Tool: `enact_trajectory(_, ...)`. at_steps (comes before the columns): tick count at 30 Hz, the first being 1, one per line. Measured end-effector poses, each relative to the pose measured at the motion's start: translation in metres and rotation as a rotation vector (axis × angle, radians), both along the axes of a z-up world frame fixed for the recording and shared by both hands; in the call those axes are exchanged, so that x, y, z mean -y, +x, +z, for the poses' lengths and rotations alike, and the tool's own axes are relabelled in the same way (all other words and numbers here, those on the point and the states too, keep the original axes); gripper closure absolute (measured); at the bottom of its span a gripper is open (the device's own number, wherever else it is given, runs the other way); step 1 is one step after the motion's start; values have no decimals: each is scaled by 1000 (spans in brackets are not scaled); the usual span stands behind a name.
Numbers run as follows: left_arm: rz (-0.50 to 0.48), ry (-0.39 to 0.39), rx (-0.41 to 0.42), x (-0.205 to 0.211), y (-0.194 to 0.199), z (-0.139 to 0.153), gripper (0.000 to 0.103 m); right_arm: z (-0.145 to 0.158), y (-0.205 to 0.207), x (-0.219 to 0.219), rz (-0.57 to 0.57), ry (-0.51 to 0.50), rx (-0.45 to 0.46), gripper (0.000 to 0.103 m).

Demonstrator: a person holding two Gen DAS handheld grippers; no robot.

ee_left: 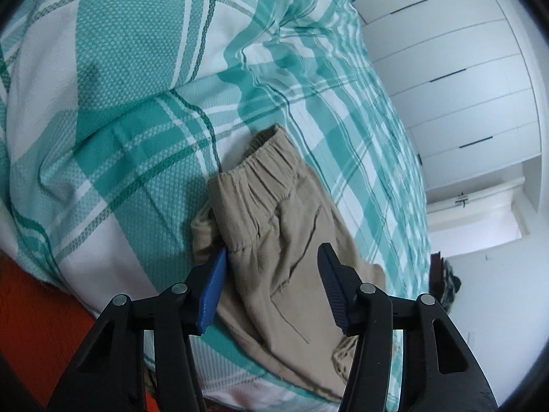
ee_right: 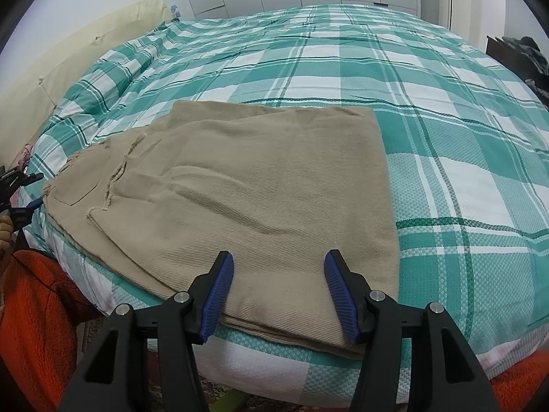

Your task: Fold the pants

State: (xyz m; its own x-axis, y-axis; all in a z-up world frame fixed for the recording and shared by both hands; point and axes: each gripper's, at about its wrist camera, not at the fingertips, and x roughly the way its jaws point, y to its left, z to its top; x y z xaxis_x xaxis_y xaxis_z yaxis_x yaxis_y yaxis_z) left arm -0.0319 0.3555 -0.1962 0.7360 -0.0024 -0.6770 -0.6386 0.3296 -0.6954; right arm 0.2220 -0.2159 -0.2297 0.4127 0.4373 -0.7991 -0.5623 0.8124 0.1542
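Note:
Tan pants (ee_right: 247, 189) lie folded on a bed with a green-and-white plaid cover (ee_right: 429, 110). In the left wrist view the elastic waistband end of the pants (ee_left: 271, 206) lies just ahead of my left gripper (ee_left: 272, 257), which is open, with its blue fingers (ee_left: 214, 288) on either side of the cloth edge. My right gripper (ee_right: 279, 264) is open and hovers over the folded leg end near the bed's front edge. The left gripper also shows in the right wrist view (ee_right: 24, 192) at the waistband.
White wardrobe doors (ee_left: 463, 79) stand beyond the bed. A cream headboard (ee_right: 79, 55) runs along the left. The person's orange sleeve (ee_right: 34, 309) is at the front edge. Dark clutter (ee_right: 525, 58) sits at the far right.

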Motion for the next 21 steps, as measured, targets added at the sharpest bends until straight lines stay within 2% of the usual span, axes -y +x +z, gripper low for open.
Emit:
enact_trajectory(1,-3,4,-9,-1,2,-1,52,0,0,0,0,-1,1,47)
enact_trajectory(2,4,18,-29,-1,3,-2,62,0,0,0,1,0,2,47)
enact_trajectory(3,12,32,-54,-2,2,-2,89,0,0,-1,1,0,3,47)
enact_trajectory(4,24,41,-75,-3,-2,-2,94,0,0,-1,1,0,4,47)
enact_trajectory(6,40,-4,-13,-4,-17,-4,95,0,0,-1,0,0,6,47)
enact_trajectory(11,36,8,-41,0,-27,-10,96,0,0,-1,-1,0,6,46)
enact_trajectory(15,23,40,-55,3,-29,-4,92,0,0,-1,0,0,7,46)
enact_trajectory(17,51,89,-28,6,-38,9,77,0,0,-1,0,1,6,46)
enact_trajectory(18,67,106,-9,7,-42,14,57,0,0,-1,1,3,5,46)
enact_trajectory(19,93,121,-4,6,-49,17,47,0,0,-1,1,4,5,46)
enact_trajectory(21,109,113,-17,0,-54,12,48,0,0,-1,1,4,6,46)
